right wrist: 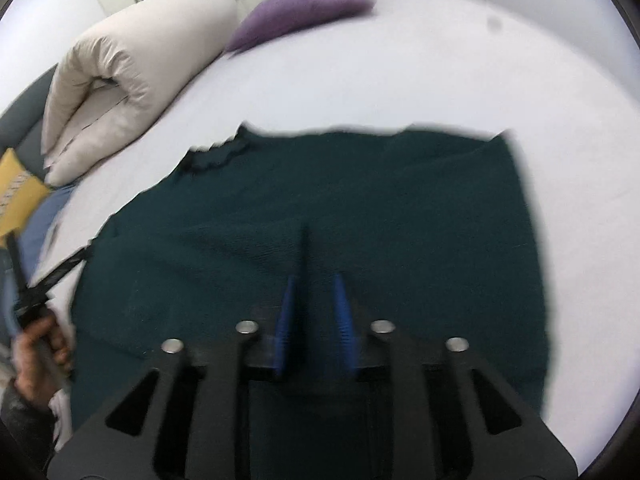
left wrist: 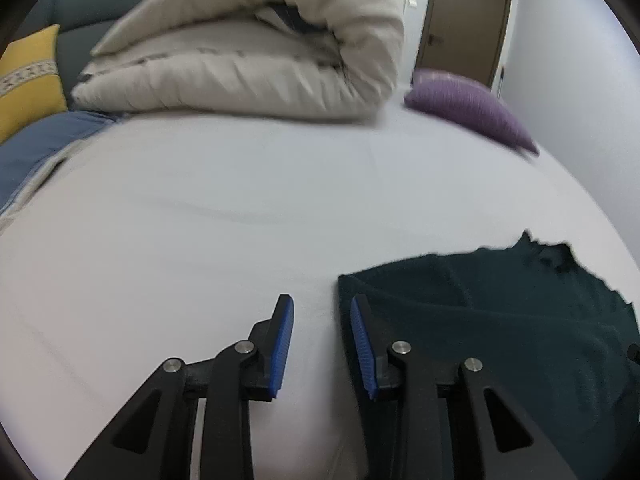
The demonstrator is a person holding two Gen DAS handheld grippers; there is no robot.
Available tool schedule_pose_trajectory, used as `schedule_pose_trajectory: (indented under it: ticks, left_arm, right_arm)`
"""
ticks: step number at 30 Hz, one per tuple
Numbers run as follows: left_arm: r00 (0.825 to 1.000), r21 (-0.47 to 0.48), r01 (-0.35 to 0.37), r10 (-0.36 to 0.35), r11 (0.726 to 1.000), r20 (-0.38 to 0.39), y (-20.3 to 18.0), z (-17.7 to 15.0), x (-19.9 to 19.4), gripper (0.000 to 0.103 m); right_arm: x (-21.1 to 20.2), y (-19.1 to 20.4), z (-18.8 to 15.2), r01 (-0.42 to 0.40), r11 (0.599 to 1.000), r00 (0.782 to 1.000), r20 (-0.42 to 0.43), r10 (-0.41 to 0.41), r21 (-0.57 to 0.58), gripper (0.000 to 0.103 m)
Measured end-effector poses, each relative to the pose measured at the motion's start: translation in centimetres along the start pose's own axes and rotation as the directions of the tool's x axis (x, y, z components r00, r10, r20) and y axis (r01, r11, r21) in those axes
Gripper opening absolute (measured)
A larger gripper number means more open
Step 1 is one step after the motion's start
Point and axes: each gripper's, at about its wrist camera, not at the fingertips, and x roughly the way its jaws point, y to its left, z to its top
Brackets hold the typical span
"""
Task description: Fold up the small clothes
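Note:
A dark green knitted garment (right wrist: 320,208) lies spread flat on the white bed sheet (right wrist: 440,80). In the left wrist view its left edge (left wrist: 480,312) lies at lower right. My left gripper (left wrist: 322,304) is open and empty, just above the sheet at the garment's left corner, its right finger over the cloth edge. My right gripper (right wrist: 316,280) hovers over the middle of the garment with its blue pads (right wrist: 286,312) slightly apart and nothing between them. The view is blurred by motion. The left gripper and the hand holding it (right wrist: 36,336) show at the right wrist view's left edge.
A rolled beige duvet (left wrist: 248,48) lies at the head of the bed, also in the right wrist view (right wrist: 120,72). A purple cushion (left wrist: 468,108) sits beside it. A yellow cushion (left wrist: 28,80) and blue bedding (left wrist: 36,148) are at the left. A door (left wrist: 464,20) stands behind.

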Motion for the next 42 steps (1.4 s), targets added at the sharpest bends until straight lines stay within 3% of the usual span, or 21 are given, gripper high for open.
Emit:
schedule_pose_trajectory:
  ticks: [3,5,7,10,16,19,20,21,23,28,30,33,42]
  left_arm:
    - [0.999,0.004,0.034,-0.034,0.999,0.012,0.1,-0.9,-2.5,0.033]
    - [0.998,0.048,0.062,-0.062,0.997,-0.001,-0.8,-2.0,-3.6,0.033]
    - [0.998,0.131,0.063,-0.06,0.989,-0.032,-2.5,-3.3,-3.7,0.033]
    - [0.997,0.237,0.021,-0.002,0.971,-0.079,-3.9,-5.1,-2.4,0.033]
    - [0.996,0.24,0.022,-0.001,0.971,-0.086,-2.5,-5.7,-1.7,0.048]
    - [0.997,0.201,0.034,-0.018,0.979,-0.08,-1.8,-5.5,-2.2,0.052]
    - [0.997,0.187,0.043,-0.029,0.982,-0.077,-1.5,-5.5,-2.8,0.052]
    - [0.997,0.174,0.047,-0.035,0.984,-0.073,-1.2,-5.7,-3.6,0.052]
    - [0.997,0.172,0.049,-0.039,0.984,-0.065,-0.7,-6.4,-5.7,0.052]
    - [0.995,0.115,0.08,-0.072,0.99,-0.068,1.6,-9.0,-11.5,0.058]
    - [0.99,0.087,0.117,-0.109,0.989,-0.093,2.8,-10.7,-14.2,0.065]
    - [0.977,0.031,0.172,-0.167,0.985,-0.134,4.4,-13.5,-17.5,0.068]
    - [0.939,-0.107,0.242,-0.261,0.964,-0.226,7.3,-21.3,-23.8,0.068]
  right_arm:
    - [-2.1,1.2,-0.3,-0.107,0.994,0.993,0.048,0.107,-0.007,0.025]
    - [-2.1,3.3,-1.1,-0.157,0.984,0.987,0.028,0.16,-0.08,0.025]
    - [-1.0,4.8,-2.0,-0.165,0.976,0.986,-0.017,0.164,-0.142,0.025]
    - [2.4,5.2,-3.5,-0.143,0.977,0.984,-0.131,0.123,-0.157,0.023]
    - [1.7,2.8,-3.7,-0.147,0.981,0.986,-0.094,0.136,-0.124,0.019]
    - [0.5,2.1,-3.7,-0.122,0.989,0.99,-0.086,0.115,-0.079,0.017]
    - [-0.1,1.6,-3.8,-0.079,0.994,0.994,-0.08,0.074,-0.069,0.023]
    - [-0.7,1.2,-3.9,-0.067,0.996,0.995,-0.073,0.063,-0.059,0.024]
    - [-2.8,-0.2,-4.6,-0.094,0.995,0.994,-0.053,0.093,-0.023,0.024]
    - [-9.3,-3.8,-8.4,-0.097,0.994,0.995,0.003,0.097,0.044,0.037]
    - [-12.1,-5.1,-10.7,-0.11,0.991,0.994,0.02,0.109,0.071,0.05]
    - [-16.0,-6.5,-14.4,-0.125,0.989,0.992,0.035,0.123,0.081,0.059]
    - [-21.8,-10.2,-22.2,-0.193,0.965,0.981,0.031,0.19,0.178,0.06]
